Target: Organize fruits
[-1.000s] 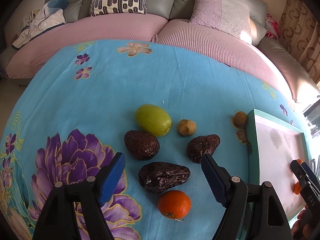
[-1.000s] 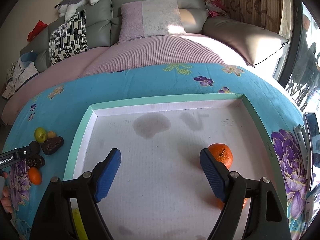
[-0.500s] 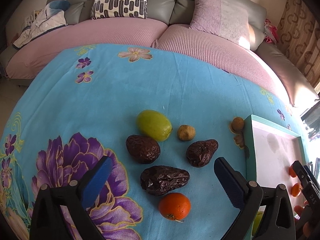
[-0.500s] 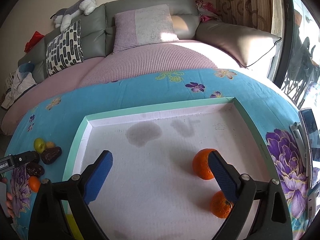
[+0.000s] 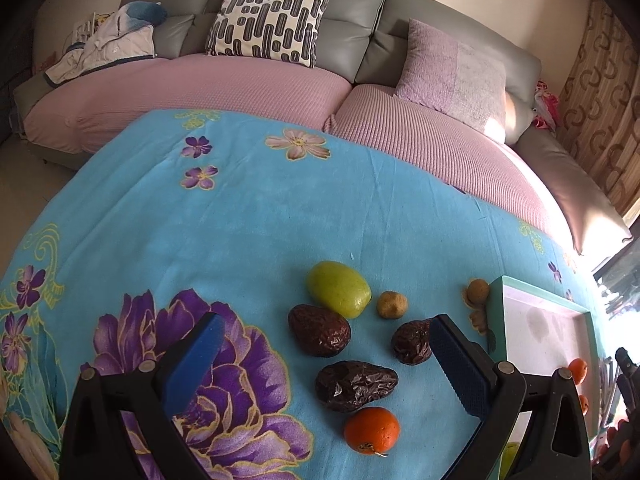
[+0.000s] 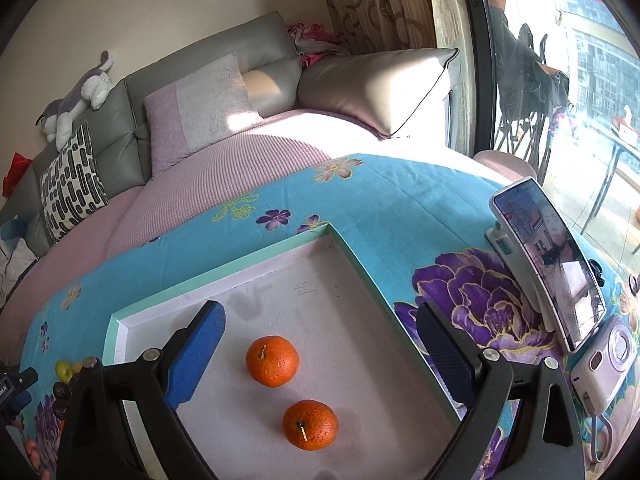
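Note:
In the left wrist view, loose fruit lies on the blue flowered cloth: a green fruit (image 5: 338, 289), three dark wrinkled dates (image 5: 319, 330) (image 5: 355, 385) (image 5: 412, 342), a small tan fruit (image 5: 392, 305) and an orange (image 5: 372, 430). My left gripper (image 5: 324, 364) is open above them, holding nothing. In the right wrist view, two oranges (image 6: 272, 361) (image 6: 310, 425) rest inside the white tray with a green rim (image 6: 256, 264). My right gripper (image 6: 320, 352) hangs open over the tray, empty.
Another small tan fruit (image 5: 478, 291) sits by the tray's corner (image 5: 500, 284). A phone on a stand (image 6: 548, 260) and a pink device (image 6: 604, 364) stand right of the tray. A sofa with cushions (image 5: 272, 20) runs behind the table.
Both grippers have pulled back and risen. The right view has swung rightward, so both oranges in the tray now show between its open fingers. No fruit has moved.

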Available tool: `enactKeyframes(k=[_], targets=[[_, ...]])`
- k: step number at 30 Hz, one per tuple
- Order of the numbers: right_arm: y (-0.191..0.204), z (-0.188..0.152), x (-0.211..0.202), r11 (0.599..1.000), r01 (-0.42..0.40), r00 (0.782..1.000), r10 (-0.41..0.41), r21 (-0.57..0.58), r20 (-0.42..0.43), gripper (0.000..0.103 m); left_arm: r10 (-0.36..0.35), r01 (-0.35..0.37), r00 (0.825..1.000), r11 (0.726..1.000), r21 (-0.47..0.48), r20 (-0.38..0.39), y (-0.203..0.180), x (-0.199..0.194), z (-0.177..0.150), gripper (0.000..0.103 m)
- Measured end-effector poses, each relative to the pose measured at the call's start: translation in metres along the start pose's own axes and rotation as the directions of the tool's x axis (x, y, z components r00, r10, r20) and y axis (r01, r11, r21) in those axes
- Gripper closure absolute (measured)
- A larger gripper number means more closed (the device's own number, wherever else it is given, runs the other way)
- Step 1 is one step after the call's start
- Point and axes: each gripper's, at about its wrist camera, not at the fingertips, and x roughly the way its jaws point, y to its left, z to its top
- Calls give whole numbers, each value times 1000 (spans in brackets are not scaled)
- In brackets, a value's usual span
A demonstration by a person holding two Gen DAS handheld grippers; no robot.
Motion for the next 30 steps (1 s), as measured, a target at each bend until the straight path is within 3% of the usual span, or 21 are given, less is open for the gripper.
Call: enactKeyframes(k=[6,10,14,15,18,21,25,30], targets=[[9,-4,4,999,-14,999,13,-35,-30,7,-6,6,999,1000,11,39,1,-3,2,0],[23,-8,8,996,-30,998,26,-82,-50,7,-42,42,999,999,13,-20,1,3,2,0],[33,-12,11,992,-35,998,27,-123,-65,7,-26,27,998,1000,16,-62,-2,13,-3,2],[34,-13,12,991,-34,997,26,-129,-69,6,-21,23,997,1000,17,-78,-3,15,-4,4],[37,-14,14,990,-33,997,23,-139,-79,7,-47,50,991,999,17,-125,-5,23,-9,25],[36,-14,15,990,-33,996,22,-138,-85,7,-67,73,984,997,28,-166,-12,28,-16,31],[36,-15,16,990,-31,996,19,-135,-92,7,-83,91,975,995,30,-206,-17,35,-24,50],[37,-15,16,990,-34,995,20,-137,-98,7,-87,95,980,995,36,-180,-20,29,-22,54]])
